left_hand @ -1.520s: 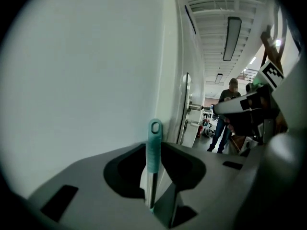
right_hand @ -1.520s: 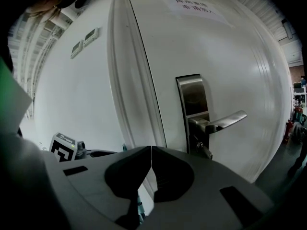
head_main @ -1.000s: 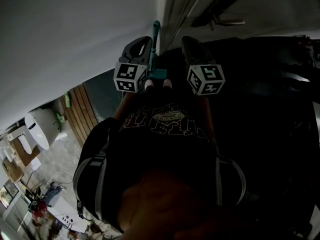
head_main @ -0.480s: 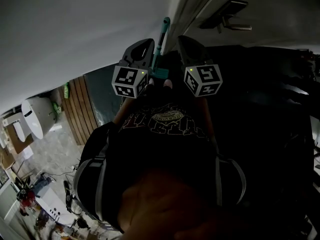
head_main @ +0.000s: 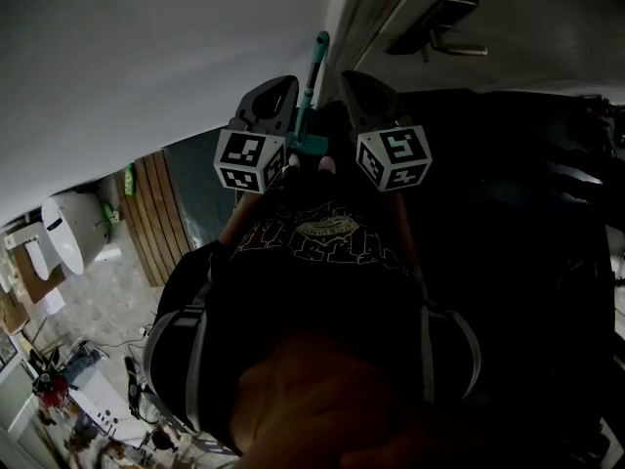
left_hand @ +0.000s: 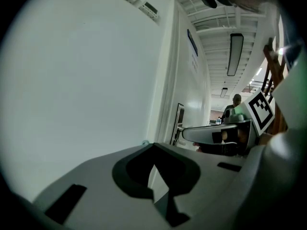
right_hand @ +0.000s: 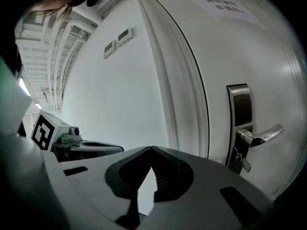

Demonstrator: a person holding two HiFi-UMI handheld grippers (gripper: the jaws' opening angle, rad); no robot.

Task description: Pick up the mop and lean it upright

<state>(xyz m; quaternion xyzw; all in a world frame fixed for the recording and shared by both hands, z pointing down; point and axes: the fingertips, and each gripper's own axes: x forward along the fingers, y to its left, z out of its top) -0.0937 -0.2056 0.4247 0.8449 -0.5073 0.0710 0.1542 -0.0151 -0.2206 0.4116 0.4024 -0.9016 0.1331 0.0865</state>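
Note:
In the head view the mop's teal handle (head_main: 312,71) runs up between my two grippers, and its top end rests against the white wall beside the door frame. A teal fitting (head_main: 312,145) on the mop sits low down near the person's shoes. My left gripper (head_main: 289,80) hangs just left of the handle, with its jaws shut and nothing between them (left_hand: 153,146). Just right of the handle, my right gripper (head_main: 348,74) is also shut and empty (right_hand: 151,148). Neither gripper is on the mop.
A white door with a metal lever handle (right_hand: 254,134) stands right of the mop. Wooden slats (head_main: 161,218) and a white fixture (head_main: 68,247) lie at the lower left, with floor clutter below. A person (left_hand: 236,102) stands far down the corridor.
Both grippers have shifted slightly up the picture, close beside the handle. The handle's top now shows a little further right along the wall. Over the last half second almost nothing moved.

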